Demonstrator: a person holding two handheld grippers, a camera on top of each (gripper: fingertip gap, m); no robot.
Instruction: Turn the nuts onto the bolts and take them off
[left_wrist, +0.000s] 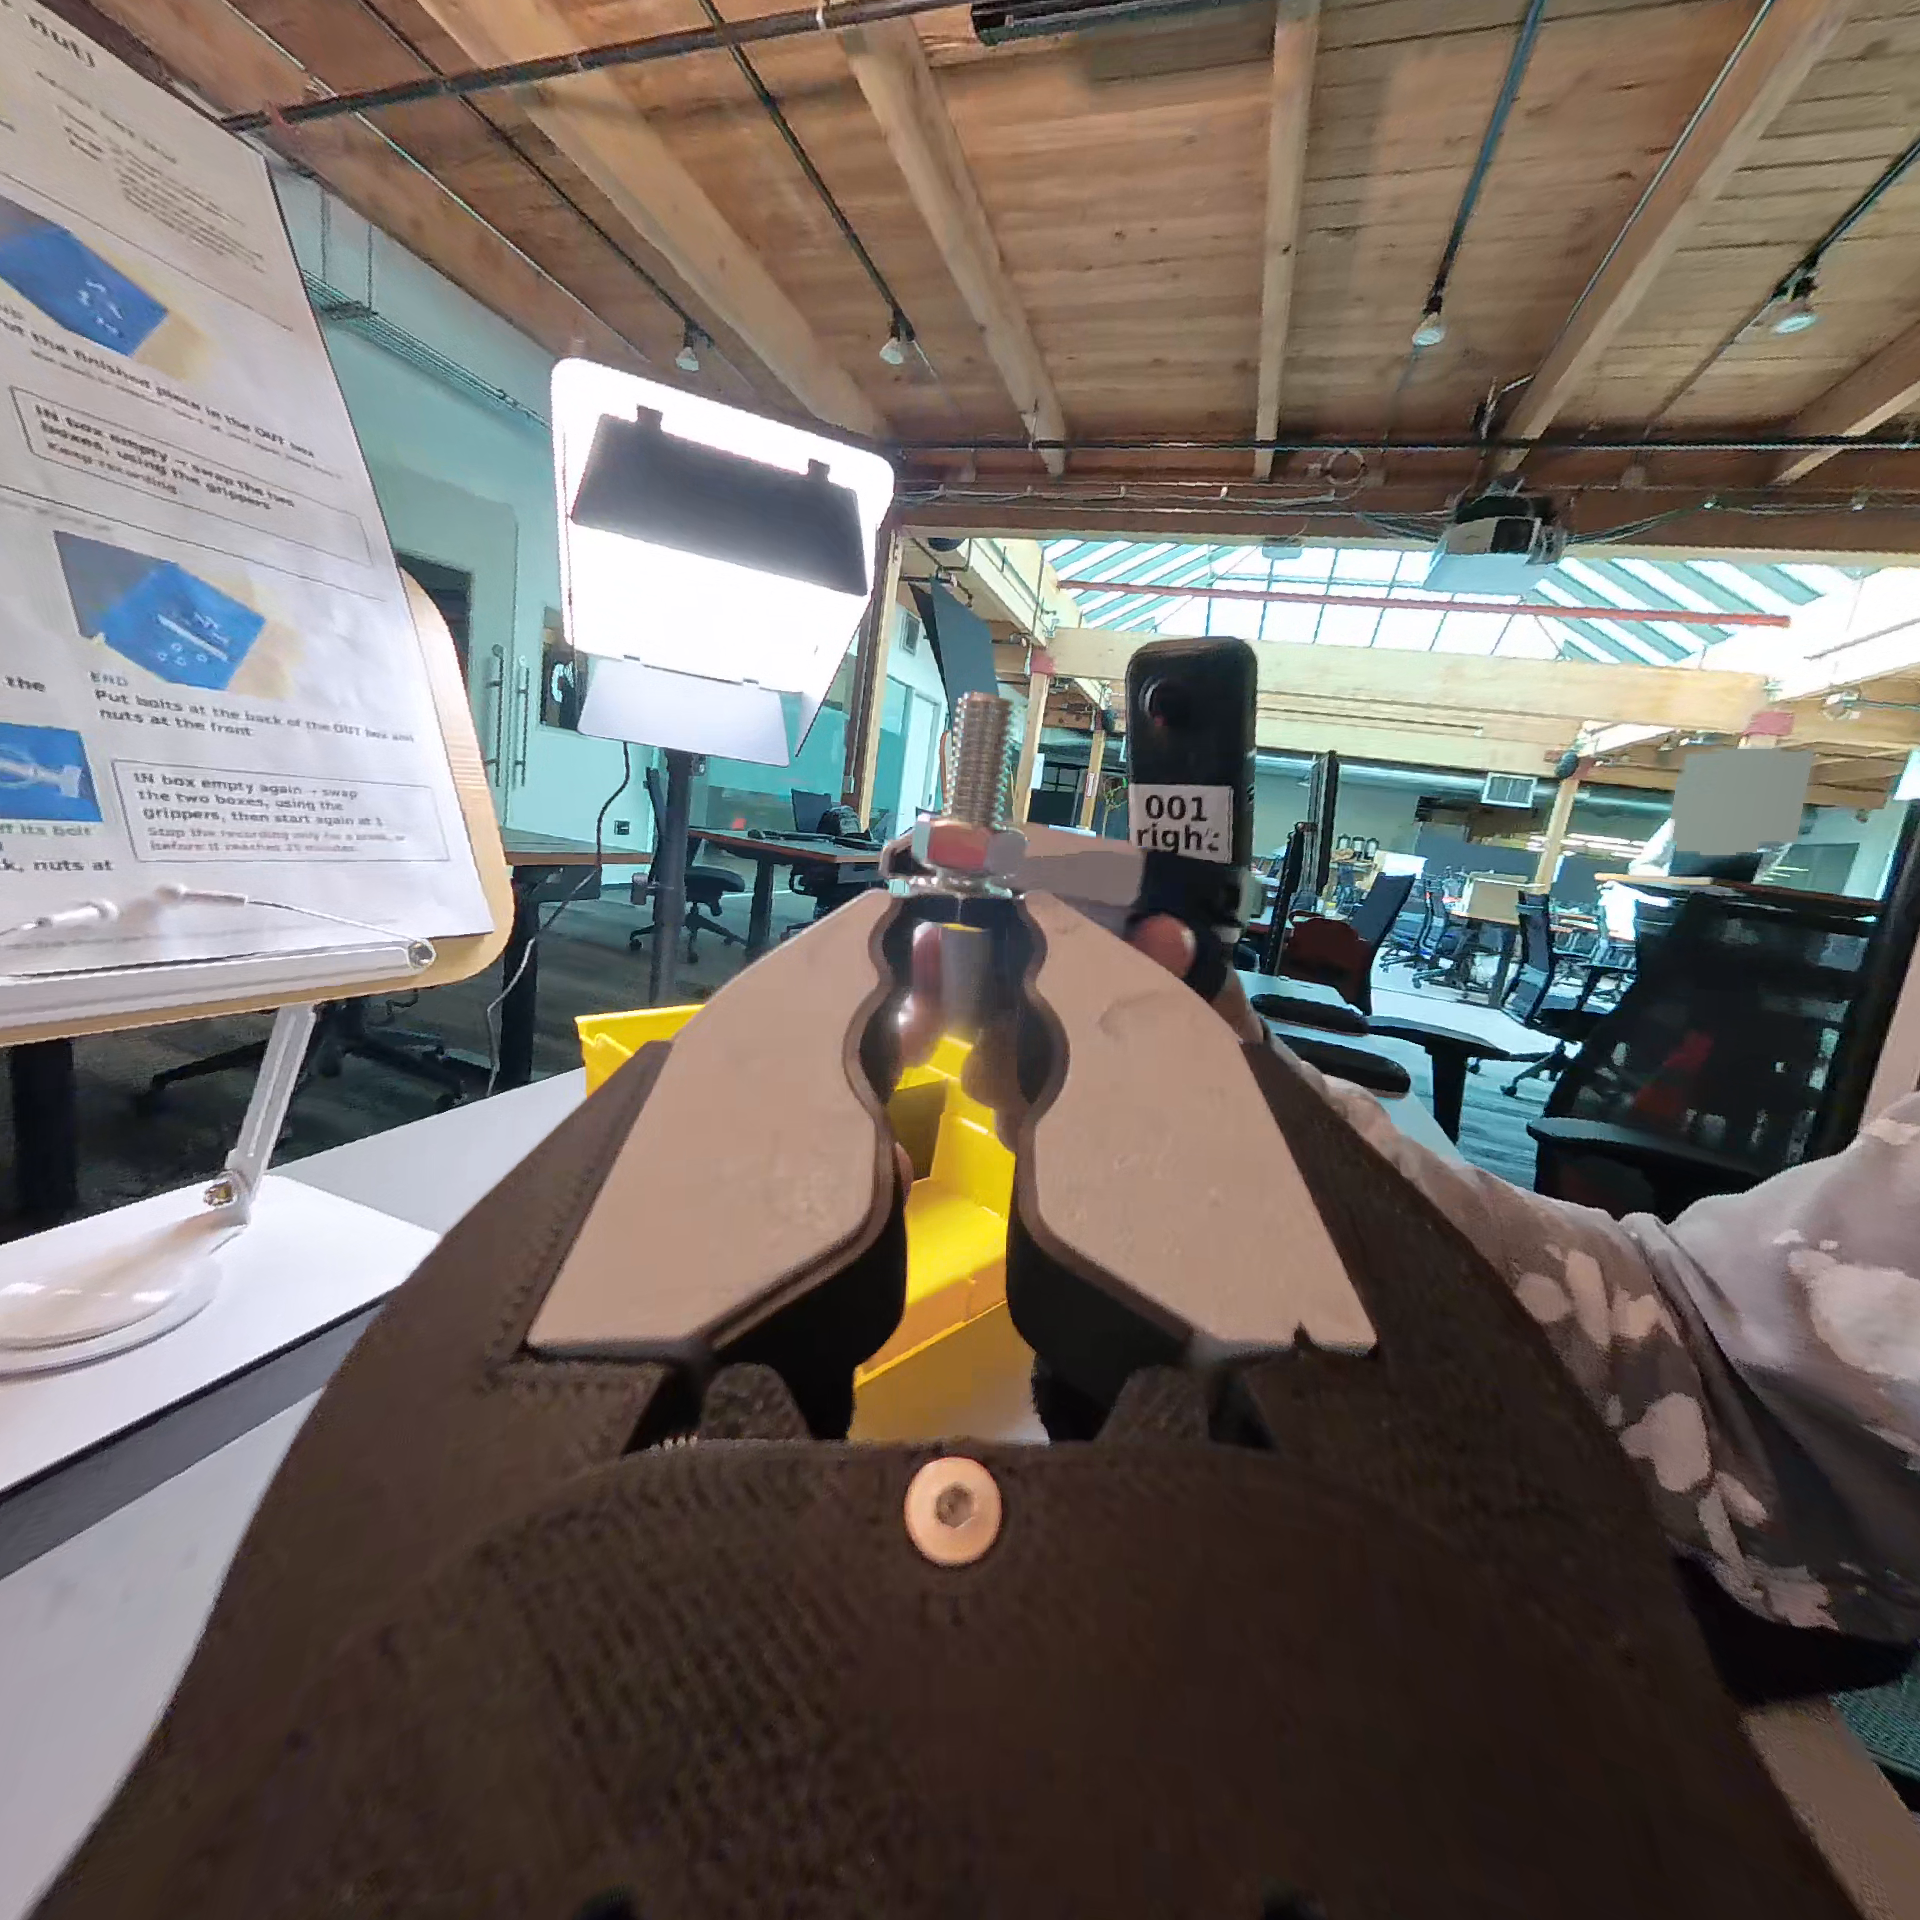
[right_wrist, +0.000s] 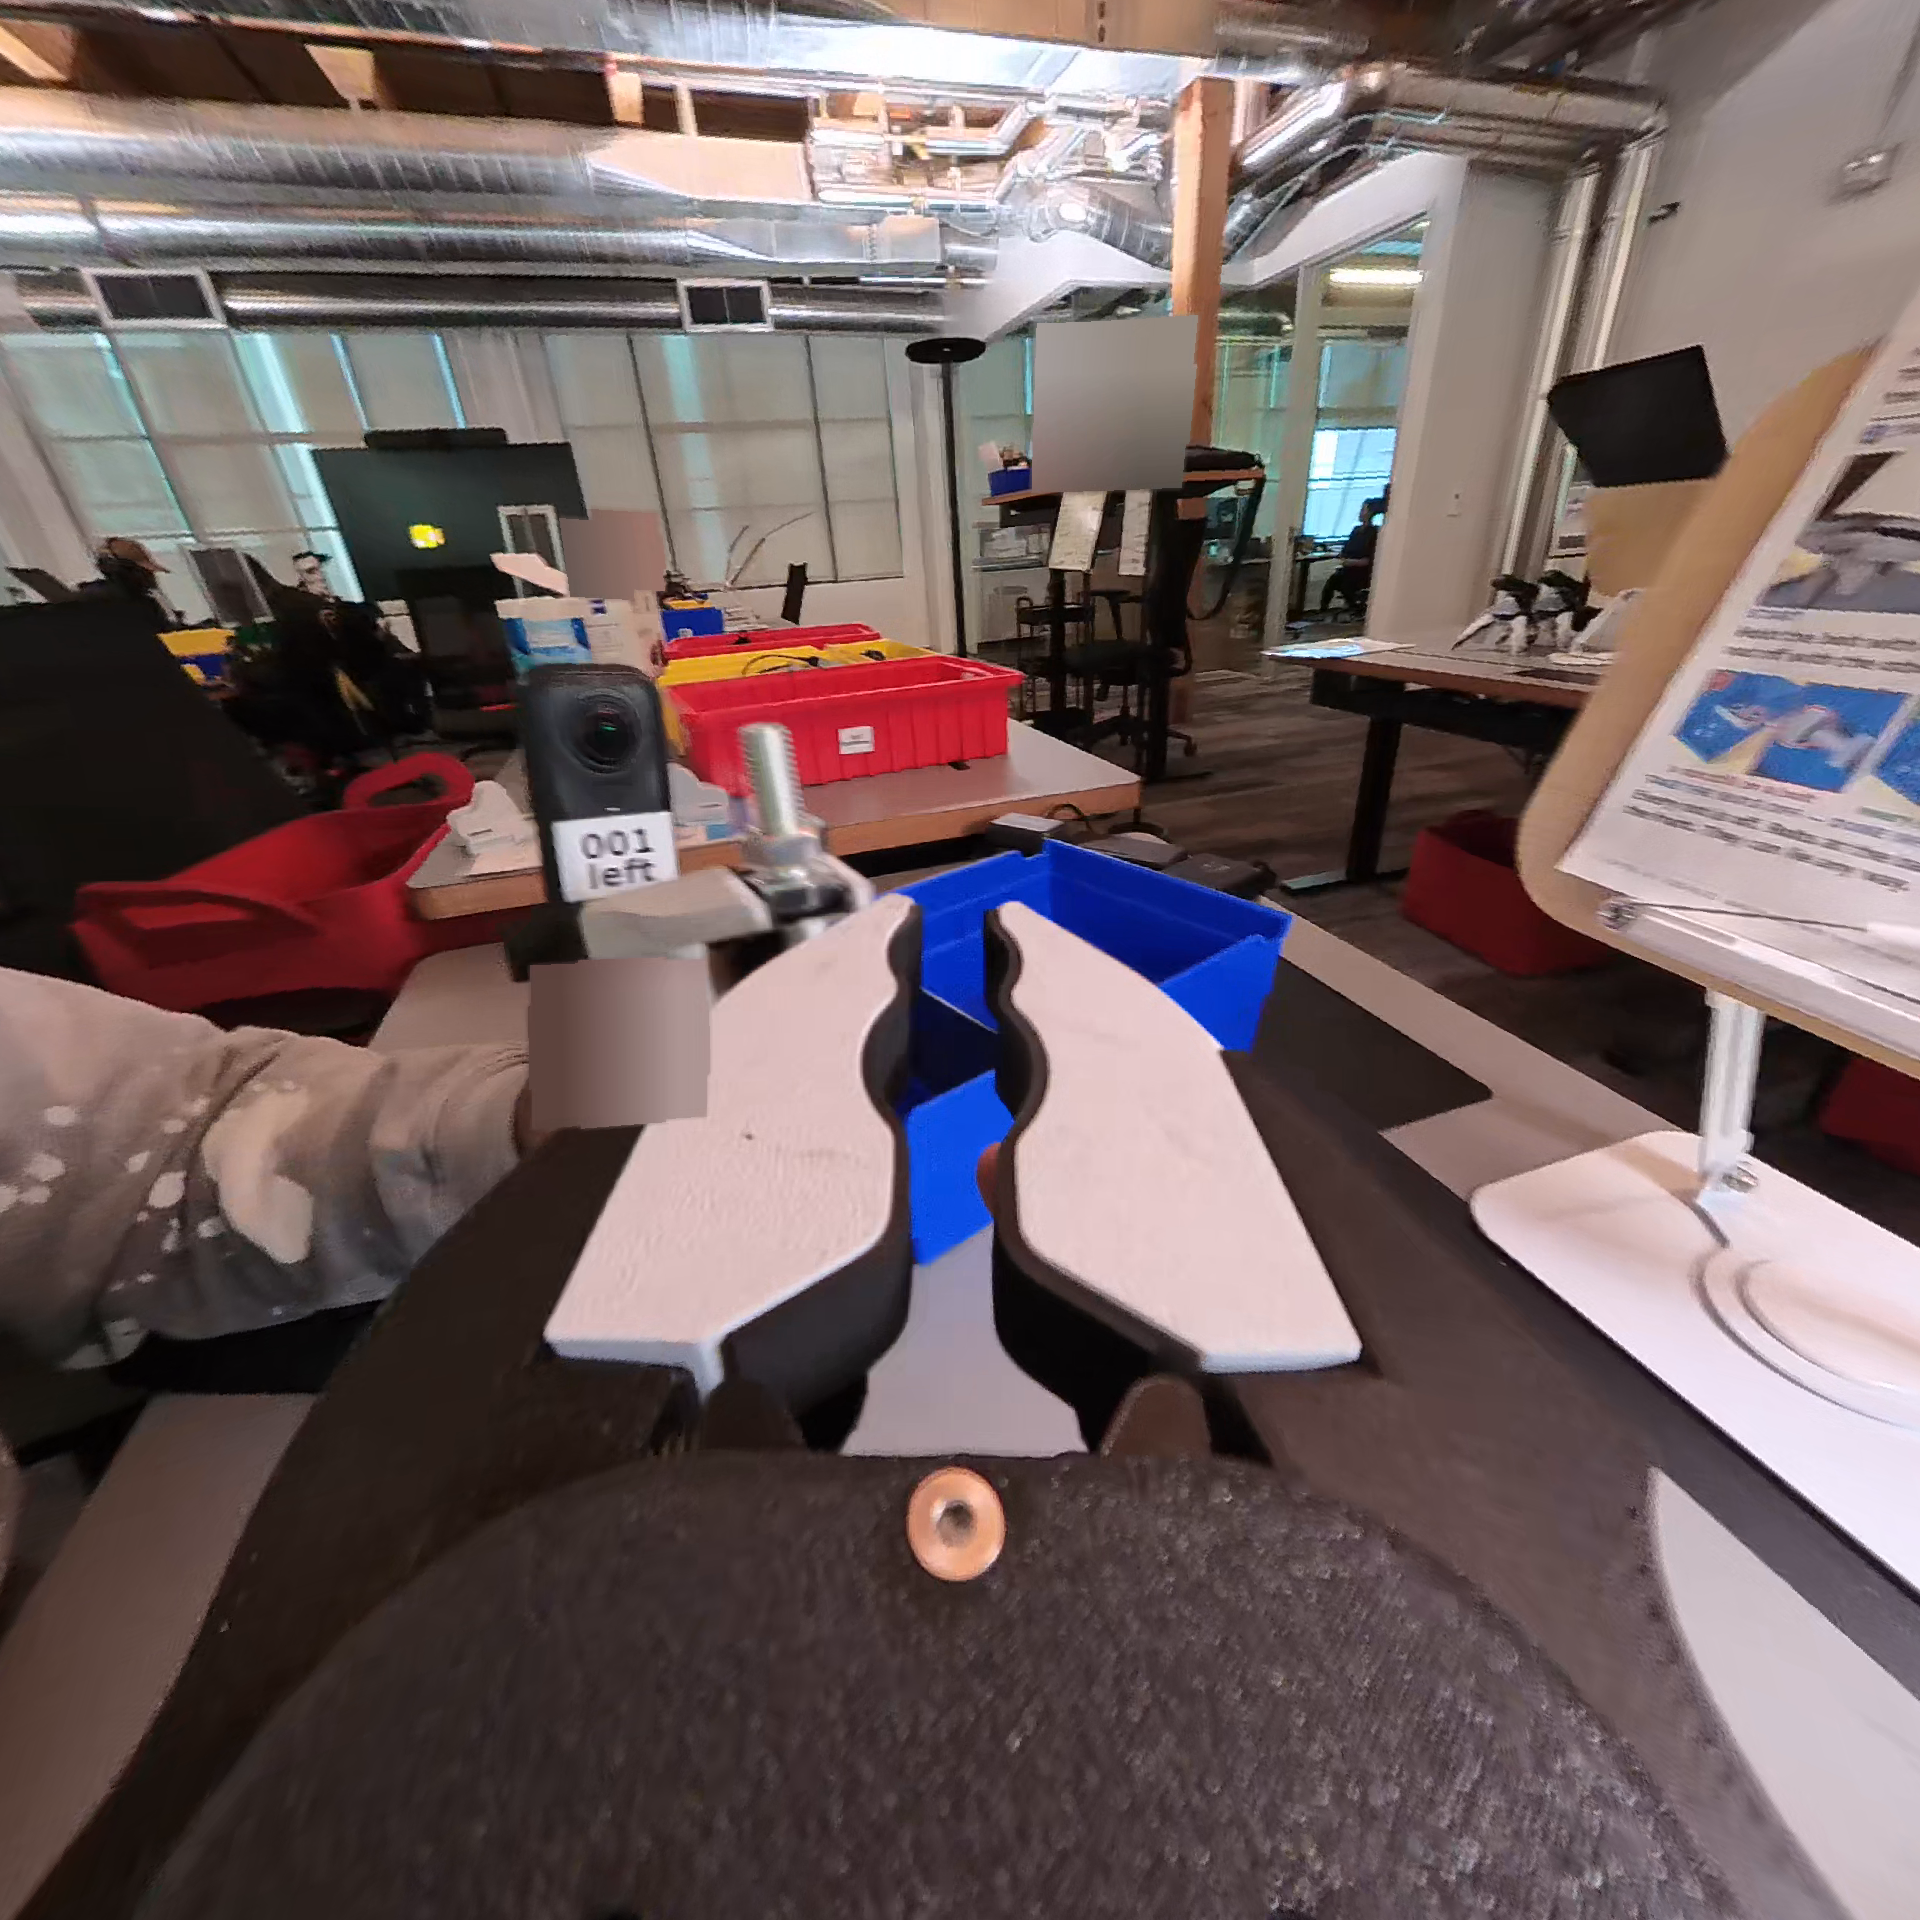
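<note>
Left wrist view. Left gripper (left_wrist: 961, 940): fingers clamped on the smooth shank of the bolt (left_wrist: 975, 774), held upright, threaded end up. Nut (left_wrist: 961, 854): hex, sitting on the thread just above the fingertips, a washer seemingly under it. Right gripper (left_wrist: 1023, 868): reaching in from the right at nut level; whether it grips the nut cannot be told here. Yellow bin (left_wrist: 940, 1164): below, on the table (left_wrist: 125, 1538). Instruction sheet (left_wrist: 187, 540): on a stand, far left.

Right wrist view. Right gripper (right_wrist: 951, 920): fingers parted, nothing between them; the bolt (right_wrist: 769, 774) and nut (right_wrist: 795, 878) stand just left of its left fingertip. Left gripper (right_wrist: 748, 914): enters from the left. Blue bin (right_wrist: 1132, 935): beyond the fingers.

Handling, as judged: steel parts, rigid, small, smooth and liable to slip. Take the nut across opposite flats; keep the bolt held by its shank, clear of the thread.
</note>
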